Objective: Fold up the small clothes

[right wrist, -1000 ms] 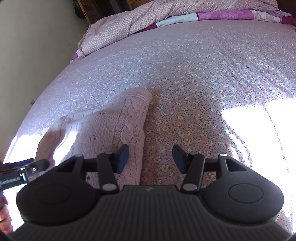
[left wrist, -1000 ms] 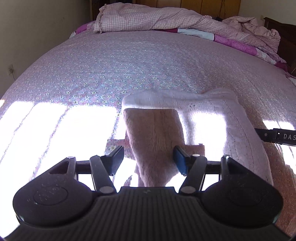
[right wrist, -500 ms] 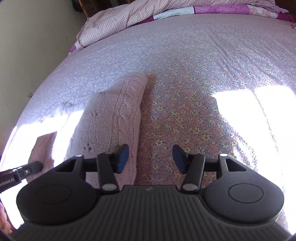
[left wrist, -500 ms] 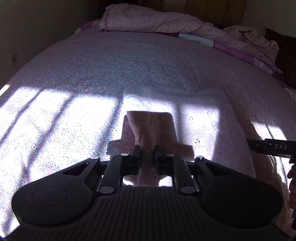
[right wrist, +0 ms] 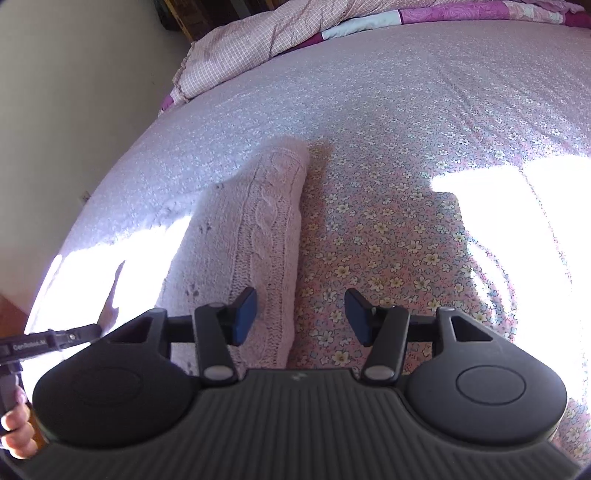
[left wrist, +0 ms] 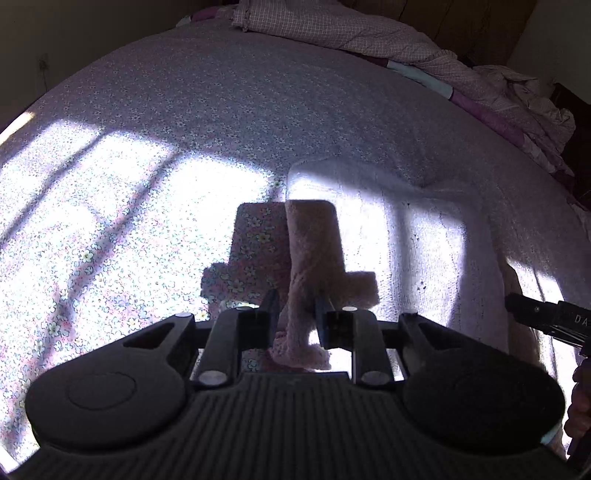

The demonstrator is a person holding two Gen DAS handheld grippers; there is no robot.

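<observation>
A small pale pink knitted sweater lies spread on the floral bedsheet. My left gripper is shut on the sweater's sleeve and holds it lifted above the bed, its shadow falling to the left. In the right wrist view the sweater's cable-knit edge runs up from under my right gripper, which is open and empty, its left finger over the knit and its right finger over the sheet.
A rumpled checked quilt is heaped along the far side of the bed and also shows in the right wrist view. A cream wall stands at the left. Bright sun patches cross the sheet.
My left gripper closed on the sleeve and has lifted it up and leftward off the sweater body. My right gripper stayed open and shifted slightly along the sweater's right edge.
</observation>
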